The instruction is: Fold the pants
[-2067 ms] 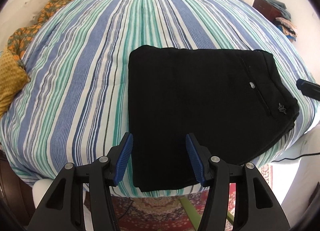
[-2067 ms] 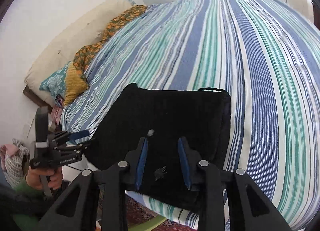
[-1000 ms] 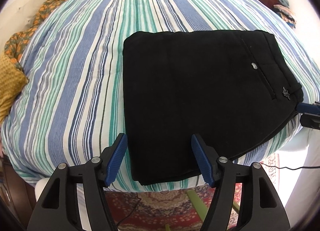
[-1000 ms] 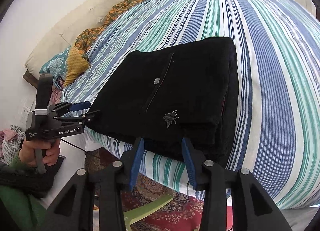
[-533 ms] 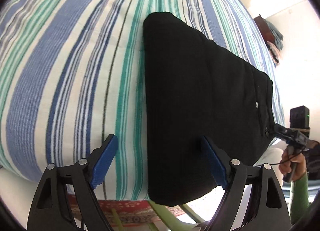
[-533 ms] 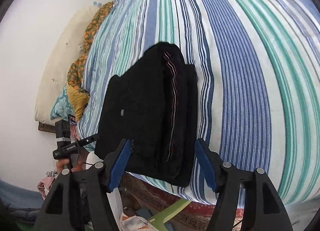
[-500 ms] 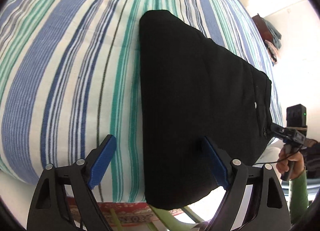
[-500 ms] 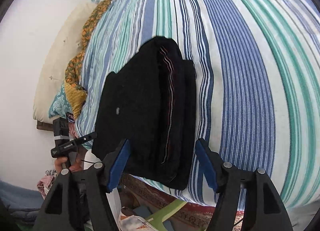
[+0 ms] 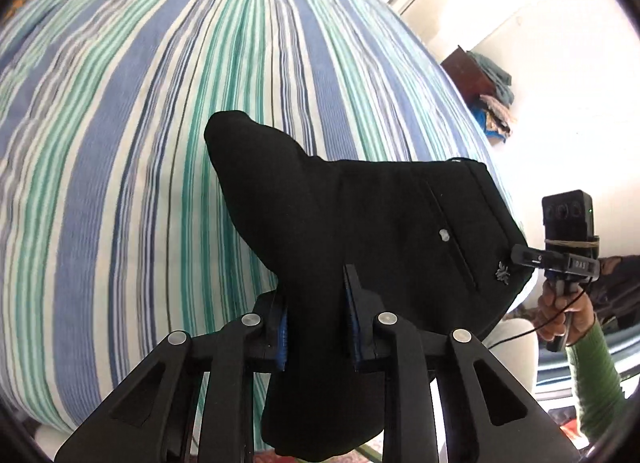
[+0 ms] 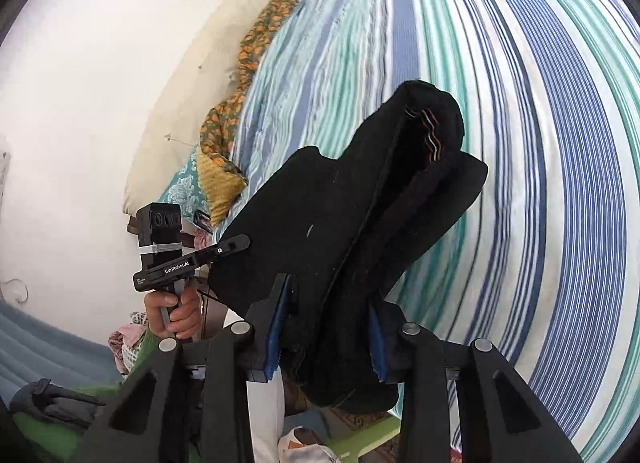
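Bed: a wide bed covered by a blue, green and white striped sheet (image 9: 140, 111) fills most of both views; its near edge curves down below the tools, and the striped surface beyond the pants is bare out to the far edge.

Pants: folded black fabric pants (image 9: 360, 215) sit at the near edge of the bed, lifted and bunched, with one rounded corner pointing up toward the middle of the bed. The right wrist view shows their stacked folded layers fanned apart at the raised end (image 10: 360, 199). A lower flap hangs down past the mattress edge between the tool arms.

Pillows: a cream pillow (image 10: 176, 119) and an orange patterned cloth (image 10: 256, 47) lie along the head of the bed, well apart from the pants.

Left tool: the black two-finger left tool with blue pads (image 9: 316, 311) is clamped on a thick fold of the pants at their near edge, cloth filling the gap between its fingers. From the right wrist view it appears side-on (image 10: 236, 243), its tip at the edge of the pants.

Right tool: the black two-finger right tool with blue pads (image 10: 326, 327) pinches the bundled layers at the waist end. In the left wrist view its tip (image 9: 520, 255) meets the pants corner beside the pocket.

Details: a small pale button (image 9: 444, 235) and a small metal emblem (image 9: 502, 273) sit along the pocket seam.
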`<state>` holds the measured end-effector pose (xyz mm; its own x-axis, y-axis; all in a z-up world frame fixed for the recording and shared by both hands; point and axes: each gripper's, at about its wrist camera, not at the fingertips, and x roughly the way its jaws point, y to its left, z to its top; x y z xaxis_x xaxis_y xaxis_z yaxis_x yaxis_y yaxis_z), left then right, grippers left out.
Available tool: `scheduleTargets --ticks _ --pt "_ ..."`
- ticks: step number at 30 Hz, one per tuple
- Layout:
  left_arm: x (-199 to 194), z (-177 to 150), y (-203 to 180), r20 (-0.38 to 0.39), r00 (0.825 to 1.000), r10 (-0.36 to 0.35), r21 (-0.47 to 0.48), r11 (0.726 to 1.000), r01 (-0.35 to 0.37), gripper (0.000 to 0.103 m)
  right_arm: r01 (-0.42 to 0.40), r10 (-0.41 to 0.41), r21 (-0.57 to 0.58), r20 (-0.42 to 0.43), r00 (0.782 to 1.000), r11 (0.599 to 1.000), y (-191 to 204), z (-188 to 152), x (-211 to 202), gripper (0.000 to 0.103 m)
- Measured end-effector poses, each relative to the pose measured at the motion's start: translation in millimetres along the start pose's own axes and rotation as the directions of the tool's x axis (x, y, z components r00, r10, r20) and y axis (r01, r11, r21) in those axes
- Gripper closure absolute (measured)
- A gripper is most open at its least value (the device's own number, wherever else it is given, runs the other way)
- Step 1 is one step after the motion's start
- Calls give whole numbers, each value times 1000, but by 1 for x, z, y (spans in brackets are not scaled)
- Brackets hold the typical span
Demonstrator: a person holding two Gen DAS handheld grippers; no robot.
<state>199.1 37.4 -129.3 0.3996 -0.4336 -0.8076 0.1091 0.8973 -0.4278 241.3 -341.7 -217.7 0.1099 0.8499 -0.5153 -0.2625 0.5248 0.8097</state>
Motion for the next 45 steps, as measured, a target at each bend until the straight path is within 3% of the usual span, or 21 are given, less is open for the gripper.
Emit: scheduleTargets --ticks 4,5,6,8,9,11,12,13,15,16,17,18,20,22,25,27,30,33,39,42,45 --pt "-4 43 1 117 993 33 47 998 -39 77 17 -12 -74 69 998 997 19 53 -3 68" --pt "5 49 4 136 988 69 71 994 -79 67 14 -7 -81 83 997 997 19 65 -2 67" --pt "17 51 6 152 980 125 96 985 -141 47 24 -15 -89 97 995 996 17 75 1 67" --pt "39 42 24 159 939 303 98 942 -321 31 82 -72 -81 116 991 993 -3 84 6 56" --pt "50 30 37 129 917 379 87 916 -391 39 152 -144 -70 114 983 986 -16 84 10 54" --pt "49 -1 63 88 911 404 57 911 -409 45 326 -321 -35 94 942 945 -43 69 11 53" --pt "42 -23 70 93 911 402 39 913 -407 44 415 -411 -26 86 907 910 -54 55 7 53" --pt "35 -41 72 109 900 422 27 904 -427 42 480 -476 -27 93 874 877 -60 39 -1 53" --pt "19 -72 63 165 853 495 16 864 -504 22 539 -530 -37 130 838 842 -55 -1 -18 52" --pt "11 -87 57 208 824 528 15 840 -542 17 565 -554 -43 150 819 824 -48 -19 -25 42" --pt "4 -98 47 253 796 550 18 820 -572 13 590 -576 -49 168 800 806 -39 -36 -30 19" --pt "-3 -108 36 298 773 560 24 805 -592 9 609 -592 -54 181 785 791 -30 -48 -32 6" --pt "-16 -117 10 370 750 548 44 796 -603 5 638 -613 -59 225 758 767 -7 -69 -34 0" --pt "-23 -116 -14 382 761 525 38 814 -580 4 666 -634 -44 267 726 745 10 -82 -37 0" --pt "-31 -109 -34 379 796 472 20 856 -517 4 731 -685 -6 347 641 682 44 -92 -24 0" --pt "-38 -111 -48 397 791 465 15 859 -512 4 754 -702 -8 361 614 657 62 -99 -12 0" --pt "-47 -117 -61 416 770 483 32 839 -544 4 763 -703 -45 357 615 645 87 -106 7 0" --pt "-56 -130 -74 435 748 501 67 811 -582 4 785 -711 -92 370 598 613 112 -120 21 0" --pt "-65 -135 -81 357 809 467 90 845 -527 2 783 -670 -160 433 603 601 160 -136 18 0" --pt "-74 -137 -87 381 787 485 76 832 -550 1 786 -652 -163 472 593 596 180 -134 5 0" --pt "-83 -137 -92 398 779 484 73 830 -552 0 789 -650 -155 485 585 594 191 -133 -5 0"
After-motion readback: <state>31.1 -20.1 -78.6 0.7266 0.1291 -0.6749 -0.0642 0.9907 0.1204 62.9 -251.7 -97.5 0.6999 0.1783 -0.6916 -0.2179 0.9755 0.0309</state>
